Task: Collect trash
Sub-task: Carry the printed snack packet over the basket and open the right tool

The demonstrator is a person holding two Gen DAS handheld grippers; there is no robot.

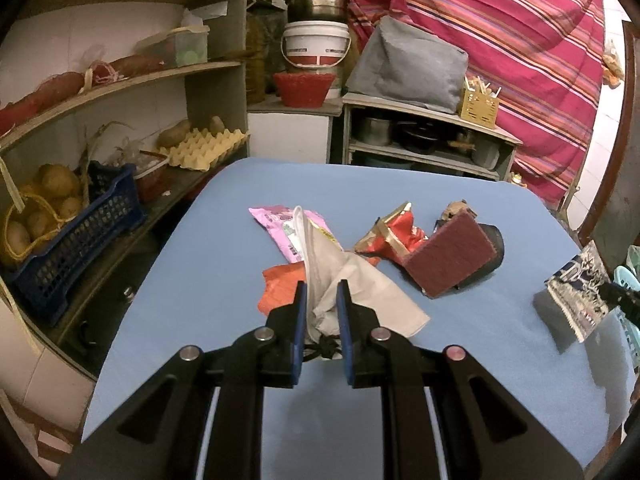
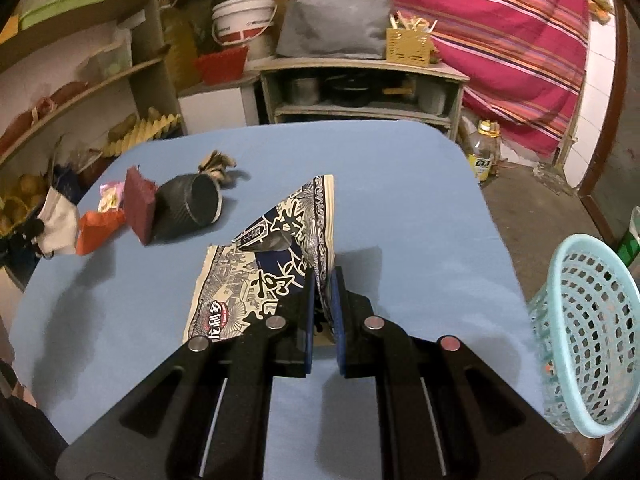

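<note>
The left gripper (image 1: 322, 294) is pinching a crumpled white tissue (image 1: 352, 292) above the blue table (image 1: 200, 280). The right gripper (image 2: 323, 280) is clamping a navy patterned snack bag (image 2: 260, 264), near the mesh basket (image 2: 588, 332).

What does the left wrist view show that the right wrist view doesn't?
Only the left wrist view shows the left gripper close up, shut on a white wrapper, with a pink wrapper and a red-gold wrapper lying flat behind it.

Only the right wrist view shows the teal basket off the table's right edge, the oil bottle on the floor, and the right gripper shut on the blue-white bag.

Both show the blue table, maroon pad, black cup and orange wrapper.
</note>
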